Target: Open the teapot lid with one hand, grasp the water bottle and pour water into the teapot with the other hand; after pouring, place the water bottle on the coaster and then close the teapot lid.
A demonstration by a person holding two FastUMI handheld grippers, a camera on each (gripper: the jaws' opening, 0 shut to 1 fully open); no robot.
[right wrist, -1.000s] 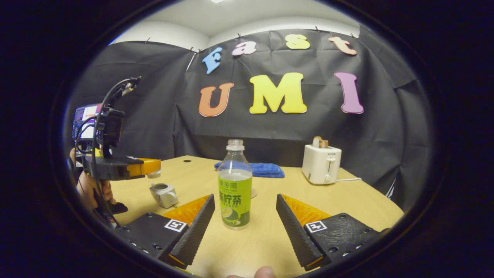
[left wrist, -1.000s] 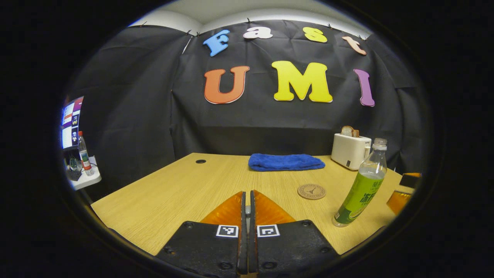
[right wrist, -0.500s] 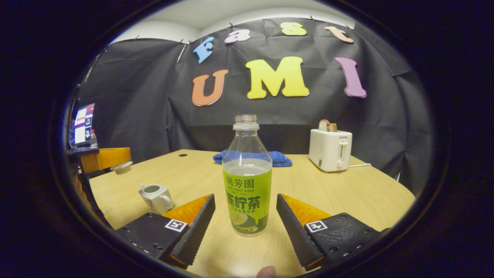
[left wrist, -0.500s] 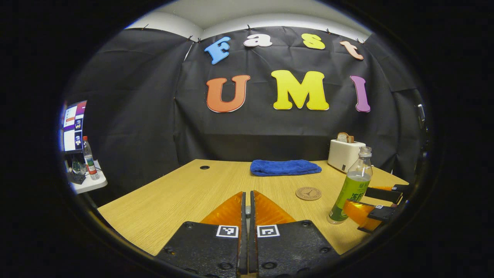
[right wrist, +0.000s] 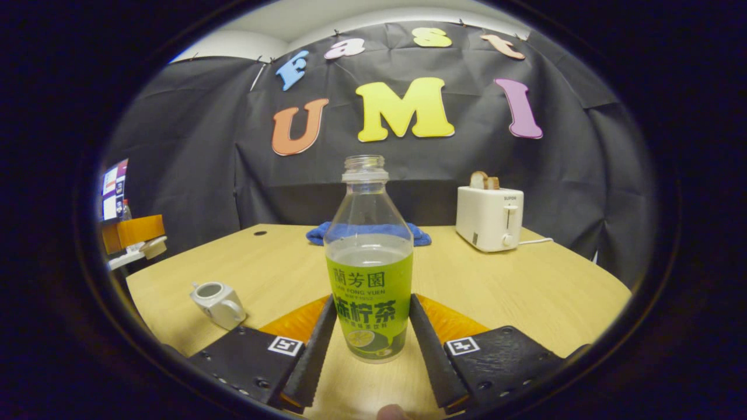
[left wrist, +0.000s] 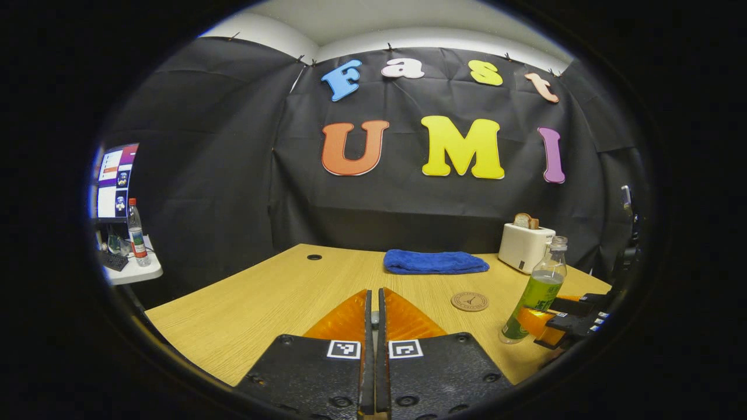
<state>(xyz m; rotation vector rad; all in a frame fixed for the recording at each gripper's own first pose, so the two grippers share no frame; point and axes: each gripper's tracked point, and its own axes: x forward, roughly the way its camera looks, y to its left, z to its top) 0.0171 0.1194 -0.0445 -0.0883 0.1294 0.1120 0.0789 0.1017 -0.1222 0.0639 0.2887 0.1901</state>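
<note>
Your booth is evenly lit from overhead, both views sharp, shadows soft on the table [right wrist: 513,291]; fisheye bends your edges, wall stays dim.

Clear glossy plastic bottle [right wrist: 369,256] on matt wood-grain table [right wrist: 525,286].

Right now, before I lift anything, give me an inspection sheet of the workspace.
Surface: wooden table, dry, no spills seen.
Job's things: bottle upright on the table, uncapped, part full; teapot open; lid held off to the side, above table height; coaster bare.
Clutter: blue towel and toaster with bread, both at the back.
Grippers: left tool shut on the lid; right tool has its fingers against both sides of the bottle.
Cables: toaster cord trailing off the right edge.
Surroundings: black cloth wall; monitor and side table at left.
</note>
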